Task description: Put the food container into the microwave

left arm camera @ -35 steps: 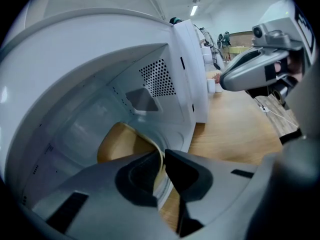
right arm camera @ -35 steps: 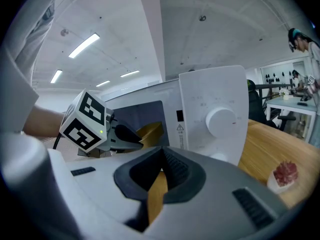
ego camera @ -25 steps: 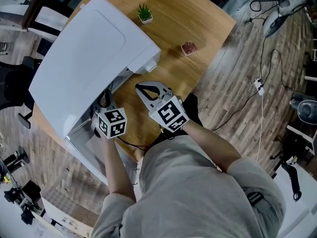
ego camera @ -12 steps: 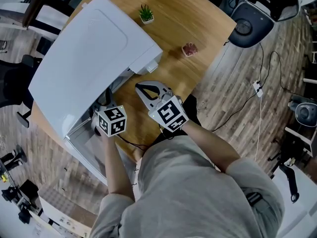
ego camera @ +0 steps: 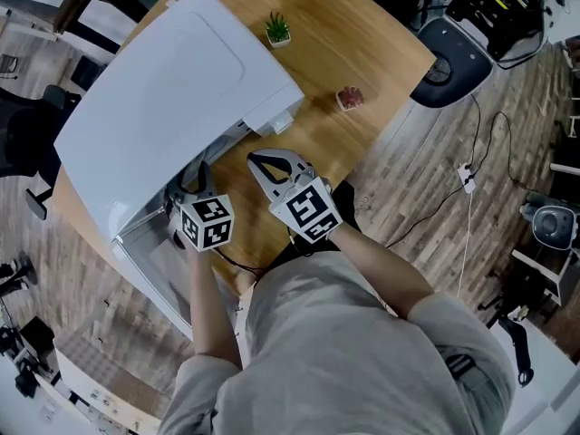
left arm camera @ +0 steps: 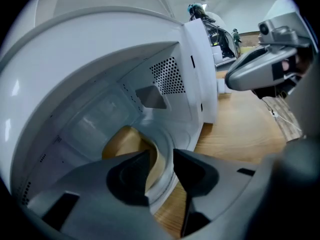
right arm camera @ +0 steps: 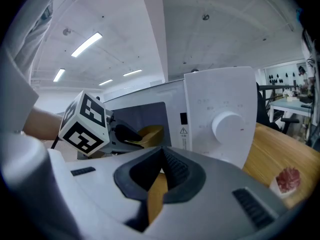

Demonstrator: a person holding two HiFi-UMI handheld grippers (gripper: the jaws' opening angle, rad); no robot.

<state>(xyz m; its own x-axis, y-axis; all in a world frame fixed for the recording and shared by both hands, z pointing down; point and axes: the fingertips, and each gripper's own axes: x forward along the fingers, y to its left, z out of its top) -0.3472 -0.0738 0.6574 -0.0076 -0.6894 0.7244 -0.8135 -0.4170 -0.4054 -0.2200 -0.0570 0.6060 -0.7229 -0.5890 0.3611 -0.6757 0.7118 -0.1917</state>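
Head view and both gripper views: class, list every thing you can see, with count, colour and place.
microwave: one, white, on table, door open.
container: one, tan, inside microwave.
table: one, wooden, under microwave.
plant: one, green, table's far side.
pink item: one, table, right of microwave.
chair: one, dark, floor beyond table.
cables: several, floor at right.
left tongs: grey, open, jaws just been opening, container's edge between them, ungripped.
right tongs: grey, shut, empty.
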